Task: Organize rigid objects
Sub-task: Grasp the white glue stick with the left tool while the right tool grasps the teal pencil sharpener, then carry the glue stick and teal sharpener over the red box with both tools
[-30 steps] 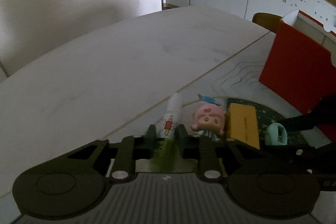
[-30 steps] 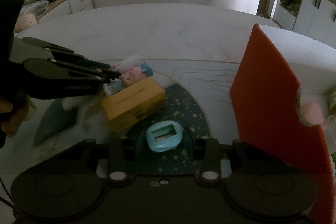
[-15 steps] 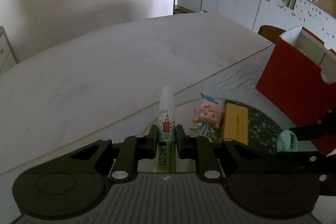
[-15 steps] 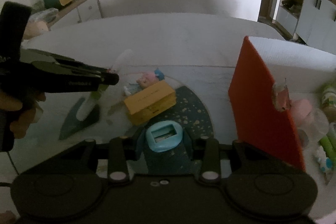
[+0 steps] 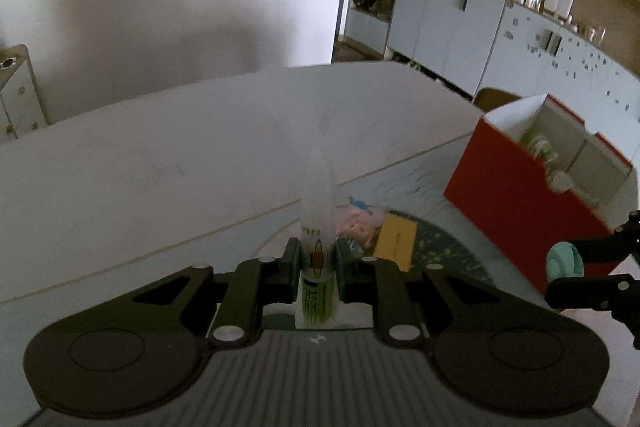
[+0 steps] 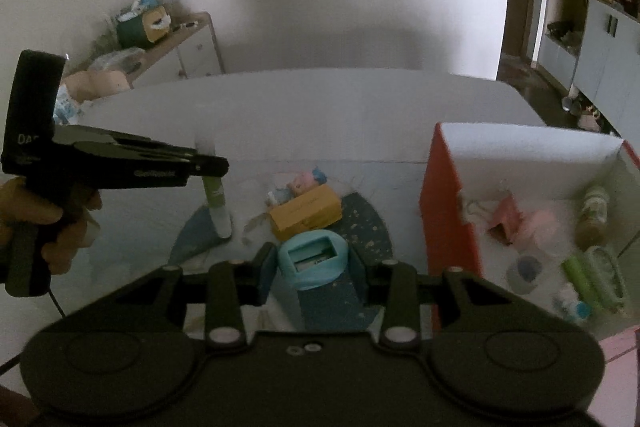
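My left gripper [image 5: 316, 259] is shut on a white and green glue tube [image 5: 317, 227] and holds it upright above the table; both show in the right wrist view, the gripper [image 6: 216, 165] and the tube [image 6: 214, 195]. My right gripper [image 6: 316, 263] is shut on a light blue sharpener-like block [image 6: 314, 259], lifted beside the red box [image 6: 448, 211]; the block also shows in the left wrist view [image 5: 565, 263]. A pink doll [image 6: 304, 183] and a yellow box [image 6: 306, 213] lie on the dark round mat [image 6: 368, 227].
The red box [image 5: 516, 195] is open on top and holds several small items, among them a green tube [image 6: 580, 277] and a brown bottle [image 6: 594, 211]. A white table [image 5: 160, 163] stretches behind. A sideboard [image 6: 176, 47] stands at the wall.
Both grippers have risen with their loads. The glue tube left the table and now hangs upright in my left gripper. The right view now looks into the red box.
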